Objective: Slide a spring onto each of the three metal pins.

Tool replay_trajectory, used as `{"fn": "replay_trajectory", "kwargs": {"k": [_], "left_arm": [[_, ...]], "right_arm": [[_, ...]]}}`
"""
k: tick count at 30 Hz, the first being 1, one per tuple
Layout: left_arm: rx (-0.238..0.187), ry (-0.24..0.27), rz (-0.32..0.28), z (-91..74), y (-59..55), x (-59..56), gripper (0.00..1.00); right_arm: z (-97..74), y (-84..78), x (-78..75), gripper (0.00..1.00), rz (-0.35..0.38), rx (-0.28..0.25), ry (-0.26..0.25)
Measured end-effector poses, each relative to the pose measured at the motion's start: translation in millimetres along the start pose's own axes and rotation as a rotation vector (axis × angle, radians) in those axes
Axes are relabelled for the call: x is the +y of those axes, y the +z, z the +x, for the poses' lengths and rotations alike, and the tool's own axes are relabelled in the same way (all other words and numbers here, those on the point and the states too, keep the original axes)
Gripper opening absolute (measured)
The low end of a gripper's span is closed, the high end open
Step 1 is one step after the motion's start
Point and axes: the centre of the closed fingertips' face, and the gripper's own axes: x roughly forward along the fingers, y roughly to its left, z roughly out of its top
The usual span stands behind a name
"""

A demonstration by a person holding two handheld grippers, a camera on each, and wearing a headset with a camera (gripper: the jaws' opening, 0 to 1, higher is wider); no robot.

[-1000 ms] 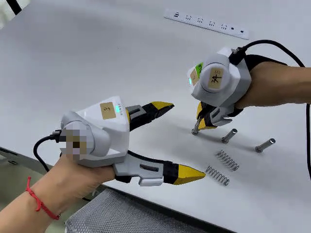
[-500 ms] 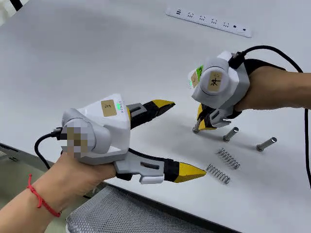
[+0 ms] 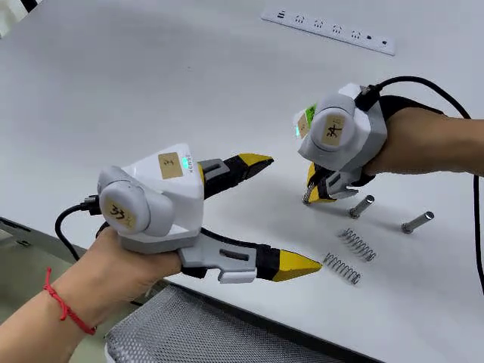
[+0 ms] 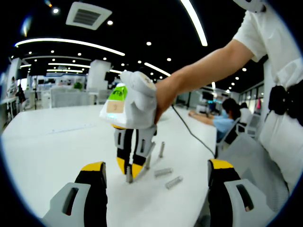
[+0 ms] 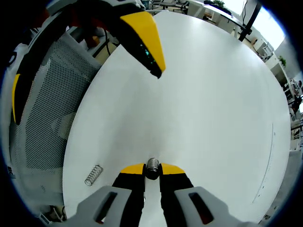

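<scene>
My right gripper points down at the white table, shut on a spring that sits around a metal pin, its lower end at the tabletop. Two bare pins lie to its right. Two loose springs lie in front of them; one spring also shows in the right gripper view. My left gripper hovers open and empty at the near edge, aimed at the right gripper.
A white power strip lies at the far side of the table. A grey mesh chair stands below the near edge. The right gripper's black cable loops over the table. People sit at desks in the background.
The head camera has shifted slightly. Both grippers, the pins and the loose springs keep their places.
</scene>
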Motion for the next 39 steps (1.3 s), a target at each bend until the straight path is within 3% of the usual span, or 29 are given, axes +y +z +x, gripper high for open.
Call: {"fn": "replay_trajectory", "kwargs": {"k": [13,20,27,31,39], "left_arm": [[0.005,0.001,0.004,-2.5,-0.5,0.7,0.89],[0.013,-0.004,0.013,-2.3,1.7,-1.8,0.88],[0.036,-0.018,0.035,-2.8,3.2,-3.4,0.89],[0.053,-0.025,0.049,-3.2,3.6,-3.7,0.88],[0.091,-0.044,0.074,-0.8,4.3,-8.8,0.88]], "right_arm": [[0.7,0.8,-2.0,0.16,0.019,-0.025,-0.006],[-11.8,4.2,0.1,0.23,0.024,-0.055,-0.026],[-35.3,9.1,-1.7,0.27,0.066,-0.14,-0.071],[-62.9,19.0,2.7,0.3,0.117,-0.238,-0.107],[-99.1,8.8,7.0,0.4,0.162,-0.361,-0.179]]}}
